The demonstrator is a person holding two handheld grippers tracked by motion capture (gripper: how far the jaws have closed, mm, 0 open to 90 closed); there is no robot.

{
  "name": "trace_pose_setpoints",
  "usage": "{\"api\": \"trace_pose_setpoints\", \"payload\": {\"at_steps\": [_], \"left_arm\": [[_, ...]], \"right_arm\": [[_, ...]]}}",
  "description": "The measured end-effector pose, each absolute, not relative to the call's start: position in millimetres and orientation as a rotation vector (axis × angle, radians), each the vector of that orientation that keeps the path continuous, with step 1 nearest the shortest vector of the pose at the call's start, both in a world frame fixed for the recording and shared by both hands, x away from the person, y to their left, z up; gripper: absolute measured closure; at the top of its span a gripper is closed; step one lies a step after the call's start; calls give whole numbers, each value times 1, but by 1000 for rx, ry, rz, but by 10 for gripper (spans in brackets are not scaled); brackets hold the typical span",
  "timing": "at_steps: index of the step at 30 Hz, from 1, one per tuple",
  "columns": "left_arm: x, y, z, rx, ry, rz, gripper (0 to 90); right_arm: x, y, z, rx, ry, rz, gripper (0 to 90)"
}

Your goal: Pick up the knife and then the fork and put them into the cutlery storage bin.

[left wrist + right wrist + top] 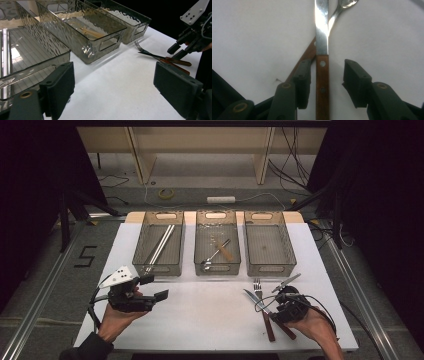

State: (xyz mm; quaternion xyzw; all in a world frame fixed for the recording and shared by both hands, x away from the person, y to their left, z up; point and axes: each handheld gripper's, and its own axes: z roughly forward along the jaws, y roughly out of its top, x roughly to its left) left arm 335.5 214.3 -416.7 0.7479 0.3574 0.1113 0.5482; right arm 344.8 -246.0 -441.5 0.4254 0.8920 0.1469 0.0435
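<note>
A wooden-handled knife (252, 297) and a wooden-handled fork (258, 290) lie crossed on the white table (210, 315) at the front right. My right gripper (281, 304) hovers low over their handles. In the right gripper view it (328, 72) stands open, one jaw on each side of the knife's handle (322, 82), with the fork's handle (310, 52) slanting off behind the left jaw. My left gripper (154, 287) is held open at the front left with nothing between its fingers (60, 85).
Three smoky clear trays stand in a row at the back. The left tray (141, 242) holds long metal sticks (160, 245), the middle tray (199, 245) a spoon (212, 257) and a wooden-handled piece, the right tray (290, 245) nothing visible.
</note>
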Motion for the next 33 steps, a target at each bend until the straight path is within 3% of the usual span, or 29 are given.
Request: {"api": "trace_pose_setpoints", "payload": {"at_steps": [33], "left_arm": [[335, 212, -417, 1791, 833, 270, 169]], "right_arm": [[342, -241, -456, 1299, 2754, 347, 757]]}}
